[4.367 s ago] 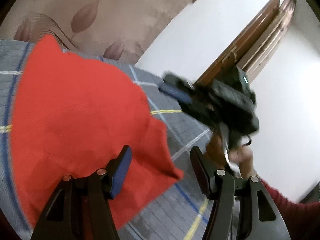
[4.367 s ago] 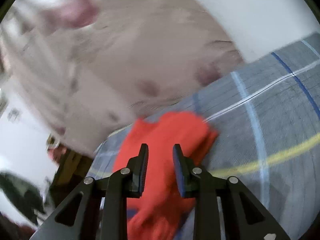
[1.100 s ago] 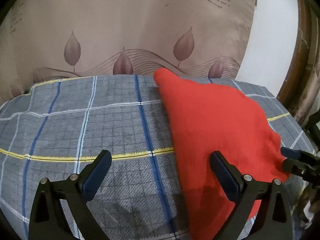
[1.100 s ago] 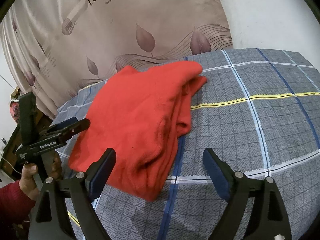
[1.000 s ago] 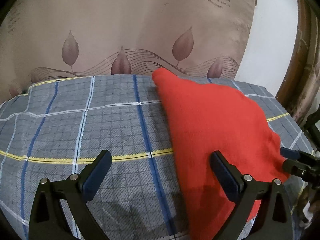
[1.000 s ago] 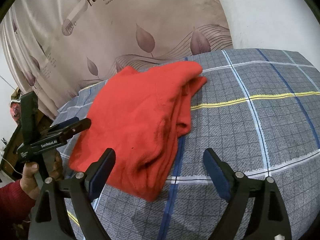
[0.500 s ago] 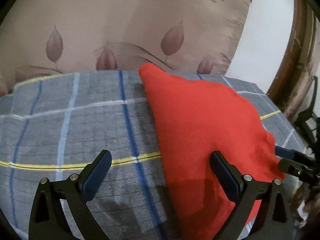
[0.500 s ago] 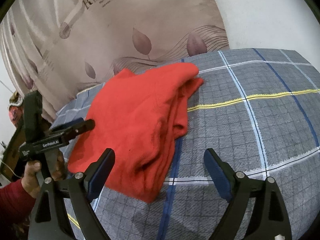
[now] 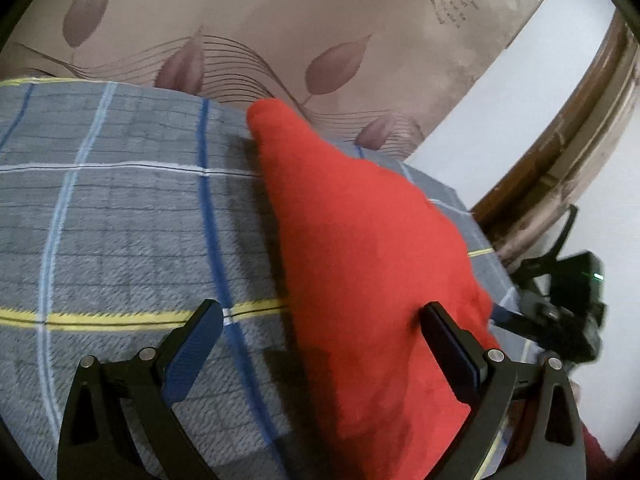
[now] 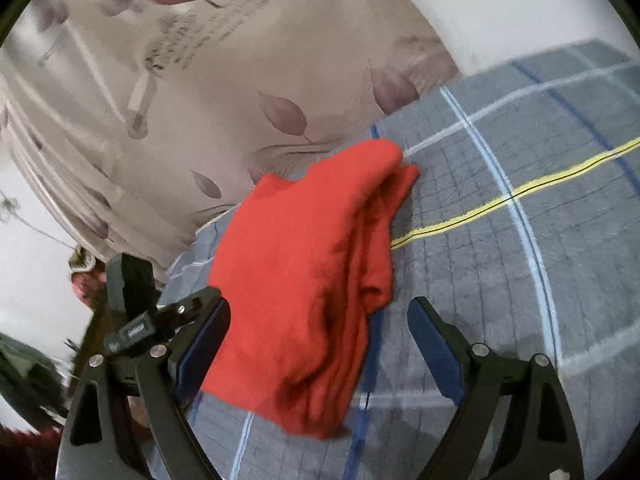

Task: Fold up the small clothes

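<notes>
A red folded garment (image 9: 360, 264) lies on a grey plaid blanket (image 9: 120, 216); its stacked layers show along the near edge (image 10: 320, 392). My left gripper (image 9: 324, 344) is open wide at the garment's near left side, its right finger (image 9: 452, 352) over the red cloth and its left finger over bare blanket. From the other side, my right gripper (image 10: 320, 340) is open wide too. The garment's near end (image 10: 304, 288) sits in its gap, and neither pad presses on it. Each view shows the other gripper's black housing (image 9: 576, 304) at the garment's edge.
A beige curtain with leaf prints (image 9: 320, 40) hangs right behind the blanket's far edge. A white wall and a wooden door frame (image 9: 560, 152) stand beyond the garment in the left wrist view. A hand in a red sleeve (image 10: 24, 448) shows at the lower left.
Both views have swung and rolled, so the blanket now looks tilted. The right gripper has come closer and the garment now fills its gap. The garment has kept its place.
</notes>
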Motion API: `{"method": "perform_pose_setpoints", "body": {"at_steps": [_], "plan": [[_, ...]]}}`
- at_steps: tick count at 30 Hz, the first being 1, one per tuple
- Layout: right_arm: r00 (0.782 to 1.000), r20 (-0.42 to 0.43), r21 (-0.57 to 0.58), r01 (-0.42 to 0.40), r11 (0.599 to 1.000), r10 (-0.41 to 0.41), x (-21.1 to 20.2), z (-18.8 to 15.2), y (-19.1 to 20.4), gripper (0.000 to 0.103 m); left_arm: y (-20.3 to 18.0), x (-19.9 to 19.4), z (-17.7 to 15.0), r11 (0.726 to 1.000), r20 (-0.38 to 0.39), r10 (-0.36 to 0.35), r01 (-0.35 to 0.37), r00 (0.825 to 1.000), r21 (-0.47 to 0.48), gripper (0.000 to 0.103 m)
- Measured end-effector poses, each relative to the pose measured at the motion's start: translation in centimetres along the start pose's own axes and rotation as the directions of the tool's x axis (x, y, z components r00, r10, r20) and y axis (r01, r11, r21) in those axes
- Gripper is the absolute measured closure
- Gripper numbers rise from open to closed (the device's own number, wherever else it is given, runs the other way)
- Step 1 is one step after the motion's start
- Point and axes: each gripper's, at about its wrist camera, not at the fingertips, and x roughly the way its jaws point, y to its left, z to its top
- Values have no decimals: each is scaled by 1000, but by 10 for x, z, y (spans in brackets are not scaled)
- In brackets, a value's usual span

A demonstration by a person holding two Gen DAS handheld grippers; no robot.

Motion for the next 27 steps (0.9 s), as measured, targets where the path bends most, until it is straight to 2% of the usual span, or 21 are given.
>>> {"method": "perform_pose_setpoints", "body": {"at_steps": [5, 9, 16, 21, 27], "plan": [[993, -97, 39, -58, 998, 62, 32, 23, -14, 14, 6, 9, 11, 993, -16, -105, 104, 994, -46, 4], [986, -145, 23, -82, 996, 85, 49, 38, -15, 14, 8, 17, 22, 986, -34, -162, 160, 986, -55, 4], [941, -286, -23, -198, 980, 183, 77, 52, -7, 13, 2, 31, 32, 968, -63, -250, 248, 966, -42, 4], [920, -328, -40, -238, 970, 212, 94, 60, -2, 13, -2, 36, 34, 968, -70, -252, 252, 965, -10, 4], [943, -284, -53, -197, 979, 174, 101, 73, -8, 14, -6, 40, 34, 971, -69, -236, 237, 969, 12, 4]]}}
